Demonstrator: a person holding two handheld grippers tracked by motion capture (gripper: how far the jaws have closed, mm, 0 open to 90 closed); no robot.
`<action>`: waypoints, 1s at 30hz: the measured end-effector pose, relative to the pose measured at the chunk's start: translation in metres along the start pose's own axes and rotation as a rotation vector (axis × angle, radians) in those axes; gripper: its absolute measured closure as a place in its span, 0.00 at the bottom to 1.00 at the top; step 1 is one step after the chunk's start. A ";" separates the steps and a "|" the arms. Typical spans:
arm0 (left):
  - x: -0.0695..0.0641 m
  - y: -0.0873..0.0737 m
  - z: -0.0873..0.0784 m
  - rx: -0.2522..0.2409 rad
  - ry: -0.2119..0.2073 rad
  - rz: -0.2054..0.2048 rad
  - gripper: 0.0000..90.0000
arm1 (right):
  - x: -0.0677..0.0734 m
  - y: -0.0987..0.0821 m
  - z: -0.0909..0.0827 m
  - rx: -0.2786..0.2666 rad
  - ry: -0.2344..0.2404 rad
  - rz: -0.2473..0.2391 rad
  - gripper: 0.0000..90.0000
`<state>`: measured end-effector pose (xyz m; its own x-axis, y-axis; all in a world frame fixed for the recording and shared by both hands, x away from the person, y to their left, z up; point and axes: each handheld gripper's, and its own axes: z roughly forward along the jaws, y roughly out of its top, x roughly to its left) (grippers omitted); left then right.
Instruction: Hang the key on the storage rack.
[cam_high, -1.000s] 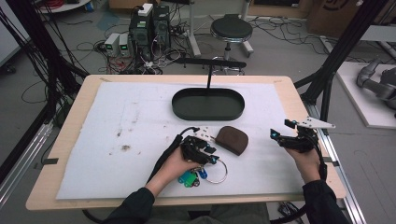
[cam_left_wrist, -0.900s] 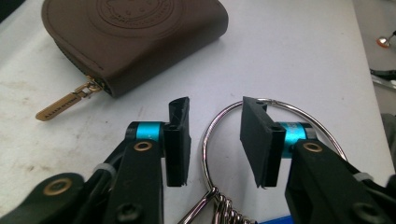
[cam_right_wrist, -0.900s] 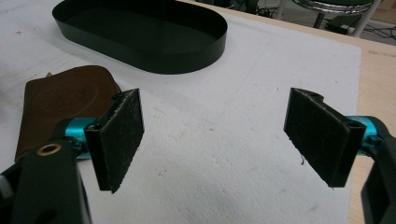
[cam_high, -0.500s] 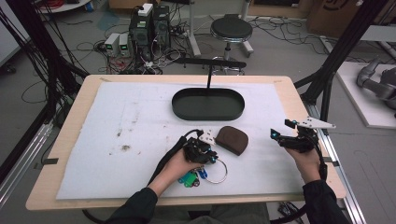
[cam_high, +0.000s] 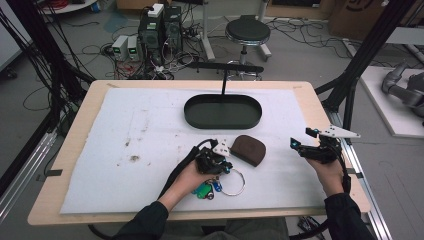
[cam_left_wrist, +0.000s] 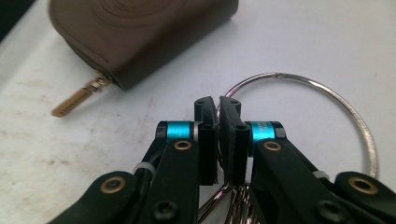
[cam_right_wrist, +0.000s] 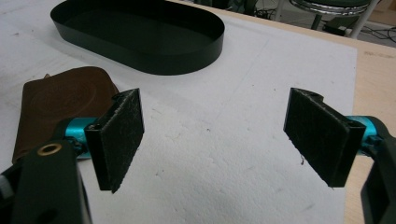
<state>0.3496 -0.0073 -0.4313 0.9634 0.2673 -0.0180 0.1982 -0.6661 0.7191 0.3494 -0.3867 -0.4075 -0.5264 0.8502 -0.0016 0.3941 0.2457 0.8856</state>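
Observation:
A thin metal key ring lies on the white mat, and my left gripper is shut on its near side; the jaws have just been closing with the wire between them. From above, the left gripper sits beside the ring, with green and blue keys just under the hand. A brown leather pouch lies just beyond it, its brass zip pull pointing at me. My right gripper hovers open near the mat's right edge, nothing between its pads.
A black oval tray sits at the back middle of the mat, with a black T-shaped stand behind it. The wooden table edge runs along the right. A stool and cables stand on the floor beyond.
The left gripper's jaws have closed onto the key ring. Both hands have stayed where they were.

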 end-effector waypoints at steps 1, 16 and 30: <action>0.002 0.000 -0.003 -0.024 -0.003 -0.011 0.95 | 0.000 0.000 0.000 0.000 0.000 0.000 0.23; 0.009 -0.004 -0.062 -0.235 0.004 0.006 0.99 | 0.002 0.000 0.001 0.002 -0.002 -0.004 0.23; 0.029 0.003 -0.011 -0.037 -0.014 -0.129 0.79 | 0.002 0.000 0.001 0.007 -0.002 0.000 0.23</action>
<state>0.3764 0.0062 -0.4214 0.9328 0.3392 -0.1215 0.3143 -0.6009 0.7350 0.3489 -0.3847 -0.4079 -0.5248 0.8512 -0.0026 0.3993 0.2489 0.8824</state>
